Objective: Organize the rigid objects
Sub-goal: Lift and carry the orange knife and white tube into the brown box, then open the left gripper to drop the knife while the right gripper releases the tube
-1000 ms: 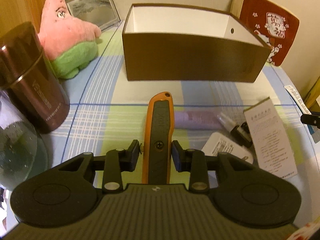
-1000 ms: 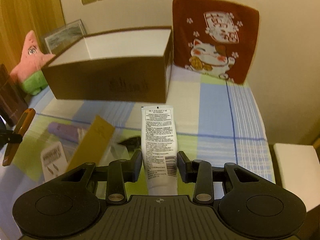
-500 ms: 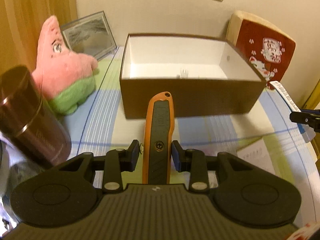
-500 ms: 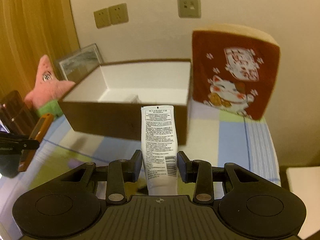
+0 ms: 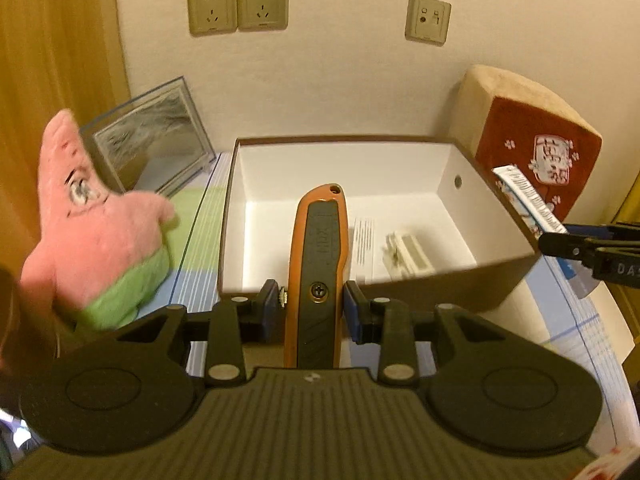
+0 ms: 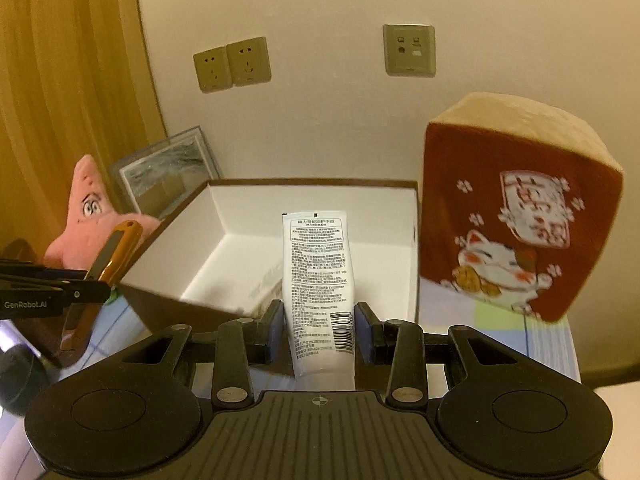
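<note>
A brown box (image 5: 440, 292) with a white inside stands open on the checked cloth; it also shows in the right wrist view (image 6: 168, 300). A few white items (image 5: 408, 252) lie in it. My left gripper (image 5: 314, 306) is shut on an orange and grey utility knife (image 5: 320, 248), held above the box's near wall with its tip over the inside. My right gripper (image 6: 318, 330) is shut on a white tube (image 6: 318, 276), held over the box's near right corner. The knife (image 6: 108, 256) and the tube (image 5: 524, 200) each show in the other view.
A pink star plush (image 5: 88, 232) and a picture frame (image 5: 152, 148) stand left of the box. A red lucky-cat cushion (image 6: 516, 224) stands right of it against the wall. Wall sockets (image 5: 238, 8) are above.
Both grippers rose and moved forward with their loads, from above the cluttered cloth to over the near edge of the box. The inside of the box came into view.
</note>
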`<action>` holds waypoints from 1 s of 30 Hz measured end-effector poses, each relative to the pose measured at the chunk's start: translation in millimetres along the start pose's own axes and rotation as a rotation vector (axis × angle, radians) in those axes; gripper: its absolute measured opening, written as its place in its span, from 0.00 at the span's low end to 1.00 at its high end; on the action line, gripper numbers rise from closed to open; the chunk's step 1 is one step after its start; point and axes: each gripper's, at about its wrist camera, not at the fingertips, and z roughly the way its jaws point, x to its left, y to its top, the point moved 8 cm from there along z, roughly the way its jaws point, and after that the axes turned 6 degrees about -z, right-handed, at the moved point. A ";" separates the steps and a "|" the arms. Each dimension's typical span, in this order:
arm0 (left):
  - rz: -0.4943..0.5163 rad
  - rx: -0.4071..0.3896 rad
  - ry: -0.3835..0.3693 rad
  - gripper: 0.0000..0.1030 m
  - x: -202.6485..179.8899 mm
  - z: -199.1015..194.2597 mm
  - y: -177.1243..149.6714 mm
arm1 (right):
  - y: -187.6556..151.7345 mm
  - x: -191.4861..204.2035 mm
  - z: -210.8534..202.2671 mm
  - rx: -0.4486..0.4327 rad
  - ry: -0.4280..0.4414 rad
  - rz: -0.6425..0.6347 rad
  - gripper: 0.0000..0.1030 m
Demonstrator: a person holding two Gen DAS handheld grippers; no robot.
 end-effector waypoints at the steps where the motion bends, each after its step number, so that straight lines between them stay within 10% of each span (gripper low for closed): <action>1: 0.001 -0.002 -0.002 0.29 -1.1 4.2 5.5 | 3.6 -1.1 4.1 -0.001 -0.001 0.000 0.34; 30: 0.036 0.138 0.043 0.29 -5.8 142.7 48.9 | 2.7 -37.3 137.6 0.190 -0.082 0.024 0.34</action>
